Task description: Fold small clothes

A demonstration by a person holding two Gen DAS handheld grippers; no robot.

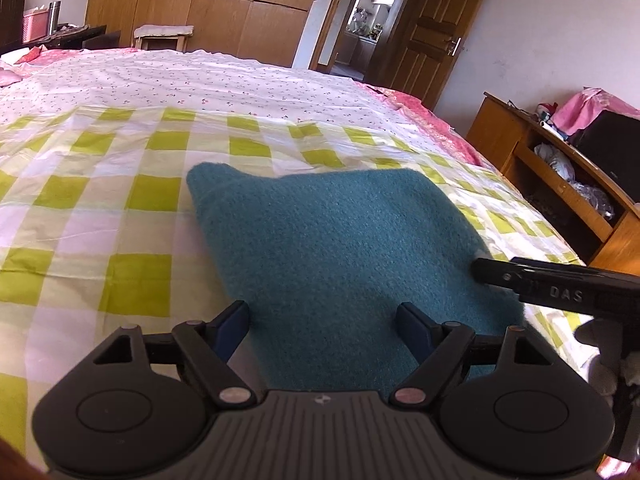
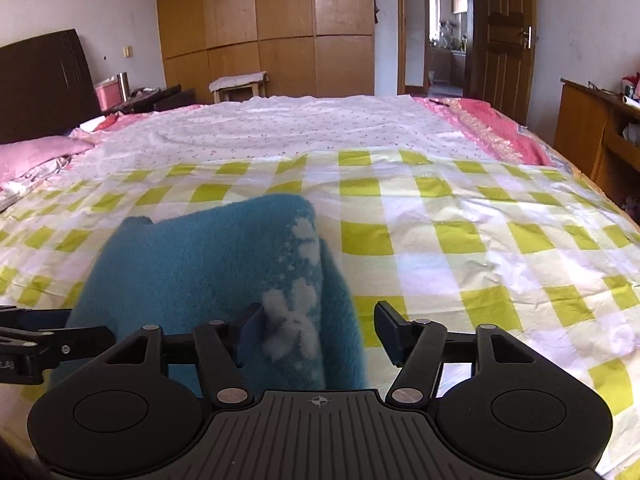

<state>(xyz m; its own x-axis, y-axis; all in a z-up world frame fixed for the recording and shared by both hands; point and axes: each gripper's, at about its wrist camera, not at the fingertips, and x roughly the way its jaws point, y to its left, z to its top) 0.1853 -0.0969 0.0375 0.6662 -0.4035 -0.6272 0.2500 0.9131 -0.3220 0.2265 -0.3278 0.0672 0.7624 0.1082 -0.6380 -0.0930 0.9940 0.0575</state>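
A small teal fleece garment (image 1: pixel 340 248) lies folded on the green-checked sheet (image 1: pixel 120 200). In the right wrist view the garment (image 2: pixel 192 264) shows white flower marks along its right edge. My left gripper (image 1: pixel 322 320) is open, its fingers on either side of the garment's near edge. My right gripper (image 2: pixel 318 328) is open over the garment's right edge, holding nothing. The right gripper's finger (image 1: pixel 532 280) shows at the right of the left wrist view, next to the cloth. The left gripper's side (image 2: pixel 36 344) shows at the left of the right wrist view.
The bed carries a floral sheet (image 2: pixel 300 128) beyond the checked one and pink bedding (image 2: pixel 508 136) at the right edge. A wooden shelf unit (image 1: pixel 560 184) stands right of the bed. A wardrobe (image 2: pixel 264 28), a stool (image 2: pixel 238 82) and an open door (image 2: pixel 504 36) are at the back.
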